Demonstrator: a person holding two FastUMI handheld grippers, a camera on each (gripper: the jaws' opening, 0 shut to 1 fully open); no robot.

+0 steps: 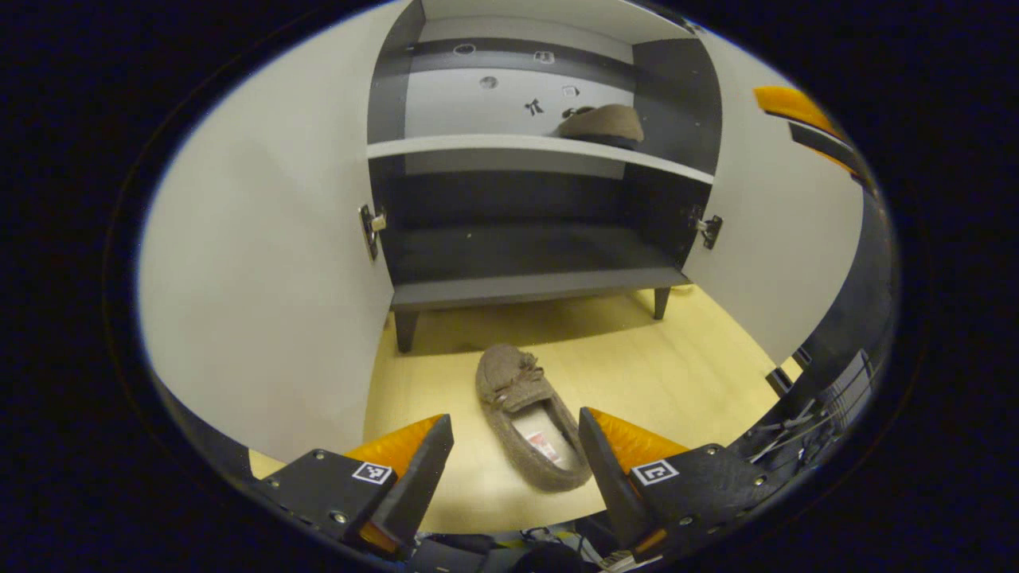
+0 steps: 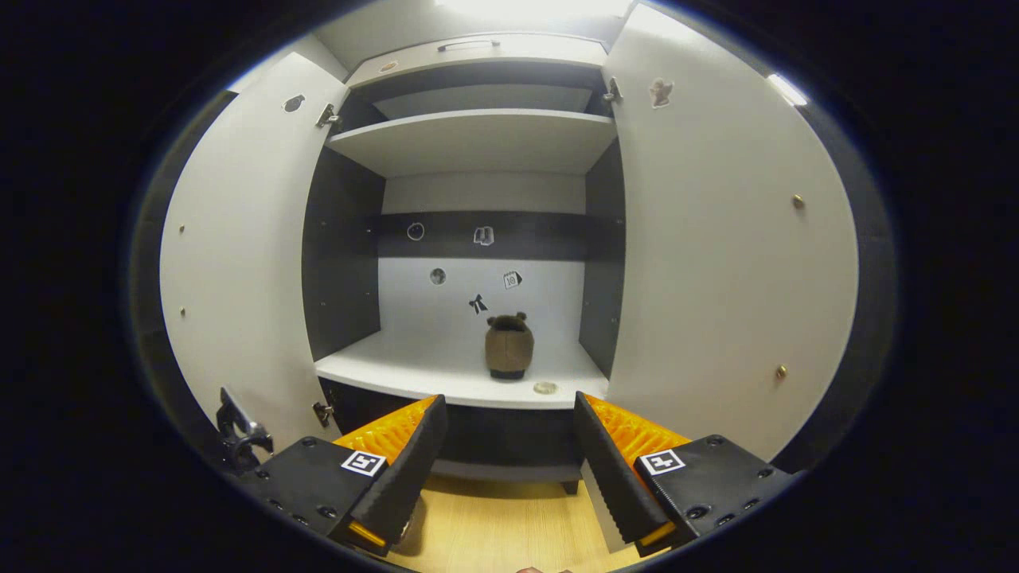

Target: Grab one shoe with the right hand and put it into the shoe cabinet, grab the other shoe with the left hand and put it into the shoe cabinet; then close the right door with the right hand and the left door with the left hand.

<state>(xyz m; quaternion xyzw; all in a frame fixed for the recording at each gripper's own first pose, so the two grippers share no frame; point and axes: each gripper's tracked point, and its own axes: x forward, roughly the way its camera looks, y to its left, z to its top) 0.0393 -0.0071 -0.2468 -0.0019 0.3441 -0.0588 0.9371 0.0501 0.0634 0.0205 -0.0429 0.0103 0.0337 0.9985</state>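
A brown slipper [image 1: 529, 414] lies on the wooden floor [image 1: 685, 374] in front of the shoe cabinet [image 1: 533, 286], heel toward me. My left gripper [image 1: 516, 469] hovers open just above its heel end, fingers on either side, not touching it. The other brown slipper [image 1: 602, 124] rests on the white middle shelf [image 1: 478, 146], to the right; in the right gripper view the same slipper [image 2: 509, 347] stands heel toward me on that shelf [image 2: 398, 366]. My right gripper [image 2: 509, 469] is open and empty, in front of the shelf's edge. Both white doors [image 1: 263, 263] [image 2: 716, 263] stand wide open.
The left door [image 2: 239, 270] and the right door [image 1: 776, 231] flank the opening closely. Hinges [image 1: 371, 229] [image 1: 707, 229] stick out at the cabinet sides. A dark lower shelf [image 1: 517, 251] sits under the white one. Small stickers mark the back wall [image 2: 462, 302]. Dark equipment [image 1: 836, 390] stands at the right.
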